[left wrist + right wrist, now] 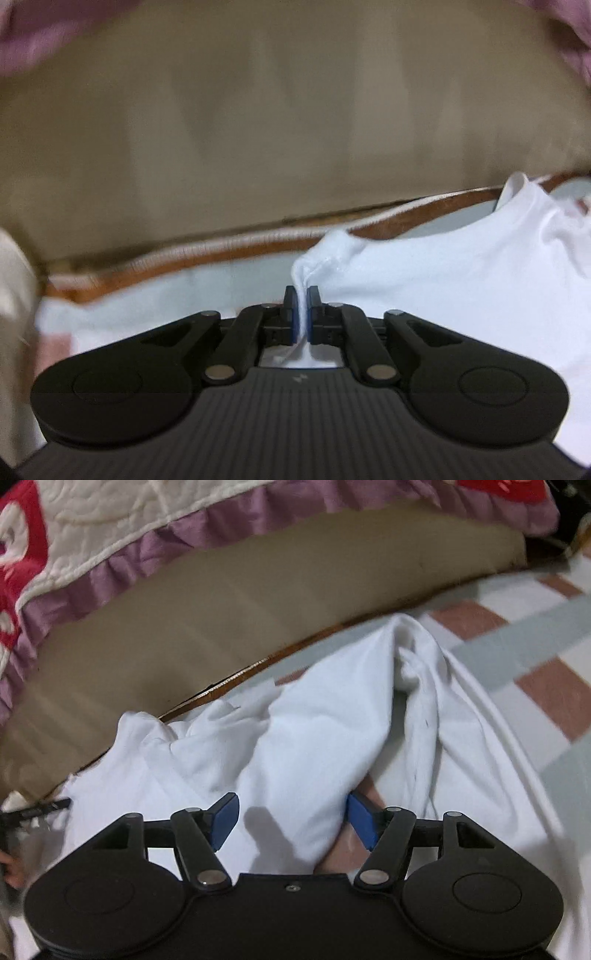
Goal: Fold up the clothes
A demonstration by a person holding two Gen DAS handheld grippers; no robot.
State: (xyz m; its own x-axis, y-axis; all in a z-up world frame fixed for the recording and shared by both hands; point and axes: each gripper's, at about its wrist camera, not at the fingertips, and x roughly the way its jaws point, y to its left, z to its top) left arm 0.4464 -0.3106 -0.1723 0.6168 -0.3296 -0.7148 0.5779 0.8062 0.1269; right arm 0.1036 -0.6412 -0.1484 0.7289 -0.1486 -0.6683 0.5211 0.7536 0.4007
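Checked sheet [535, 602] carries your white garment [314, 738] near its far edge: left gripper [302, 306] clamps a fold to lift, right gripper [291, 823] gapes, ungripped.

A checked sheet [546, 686] of pale grey, white and brownish-pink squares covers the surface, and a crumpled white garment [306, 746] lies directly on it. The garment is bunched into folds and reaches up to the surface's far edge, where a brown trim [229, 245] runs along a tan panel [277, 129]. In the right wrist view the sheet shows bare toward the right side.
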